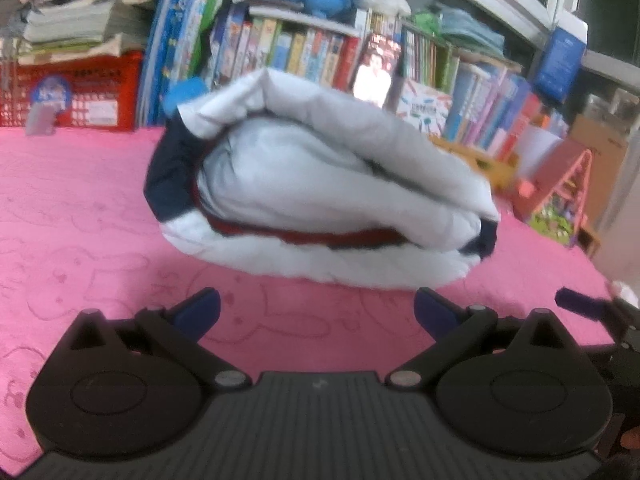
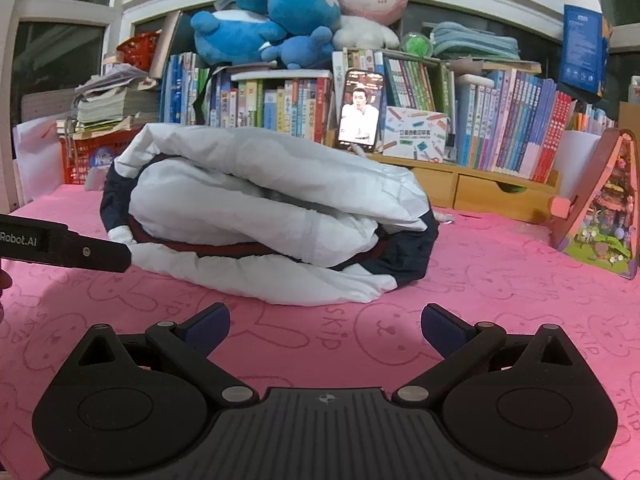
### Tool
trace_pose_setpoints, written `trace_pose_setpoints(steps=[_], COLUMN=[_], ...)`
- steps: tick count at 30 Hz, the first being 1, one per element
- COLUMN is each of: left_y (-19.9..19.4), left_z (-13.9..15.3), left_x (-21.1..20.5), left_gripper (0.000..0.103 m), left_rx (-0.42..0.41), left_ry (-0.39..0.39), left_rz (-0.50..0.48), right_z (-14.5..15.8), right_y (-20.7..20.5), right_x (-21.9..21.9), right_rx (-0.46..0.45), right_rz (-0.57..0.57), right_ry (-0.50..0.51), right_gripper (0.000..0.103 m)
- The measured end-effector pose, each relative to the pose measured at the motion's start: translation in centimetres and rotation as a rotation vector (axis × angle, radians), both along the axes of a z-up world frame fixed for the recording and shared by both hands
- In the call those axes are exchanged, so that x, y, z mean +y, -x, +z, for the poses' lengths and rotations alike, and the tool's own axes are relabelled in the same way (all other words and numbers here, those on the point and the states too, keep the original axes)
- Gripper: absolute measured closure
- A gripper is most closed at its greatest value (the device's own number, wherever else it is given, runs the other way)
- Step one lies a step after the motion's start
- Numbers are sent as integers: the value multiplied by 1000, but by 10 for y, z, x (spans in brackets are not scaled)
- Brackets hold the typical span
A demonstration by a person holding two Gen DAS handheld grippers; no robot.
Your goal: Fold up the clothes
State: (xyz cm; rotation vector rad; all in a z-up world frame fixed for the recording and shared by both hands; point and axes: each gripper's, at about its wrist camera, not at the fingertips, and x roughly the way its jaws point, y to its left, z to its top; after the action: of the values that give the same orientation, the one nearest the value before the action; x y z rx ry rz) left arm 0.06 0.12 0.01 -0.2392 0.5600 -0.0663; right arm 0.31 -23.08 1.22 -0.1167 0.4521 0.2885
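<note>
white puffy jacket [image 2: 264, 216] lies folded, soft, light, springy; grip its thick edge; left gripper [image 1: 316, 312] and right gripper [image 2: 325, 326] gape empty.

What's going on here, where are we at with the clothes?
A white jacket with navy and red trim lies folded into a thick bundle on the pink cover. Neither tool is touching it: the left hand-held gripper and the right hand-held gripper both sit open just short of the bundle, holding nothing. Behind it are shelves of books and plush toys.
</note>
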Motion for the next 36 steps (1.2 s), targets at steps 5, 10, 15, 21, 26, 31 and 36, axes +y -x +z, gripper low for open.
trace_pose_setpoints(steps=[5,10,15,21,26,31,36], left_y=[-4,-8,-11,-13,-16,-30,-86], left_z=[1,2,2,5,10,19,34], left_x=[8,16,21,23,32,45,61], left_gripper=[0,0,0,0,0,0,0], left_rx=[30,60,72,55,30,6,-49], left_ry=[42,83,87,5,-56,-127,-256], left_rz=[-7,-14,-3,40,84,120,180], right_z=[0,-6,-8,-9,-5,16,18], right_y=[-1,-2,-2,-1,-6,-37,-111], right_x=[-1,-4,-2,5,1,5,48], right_rx=[23,46,69,45,-7,-138,-213], right_rz=[-11,-15,0,-43,-53,-49,-17], right_ry=[-26,-60,-64,-16,-2,81,317], right_gripper=[0,0,0,0,2,2,2])
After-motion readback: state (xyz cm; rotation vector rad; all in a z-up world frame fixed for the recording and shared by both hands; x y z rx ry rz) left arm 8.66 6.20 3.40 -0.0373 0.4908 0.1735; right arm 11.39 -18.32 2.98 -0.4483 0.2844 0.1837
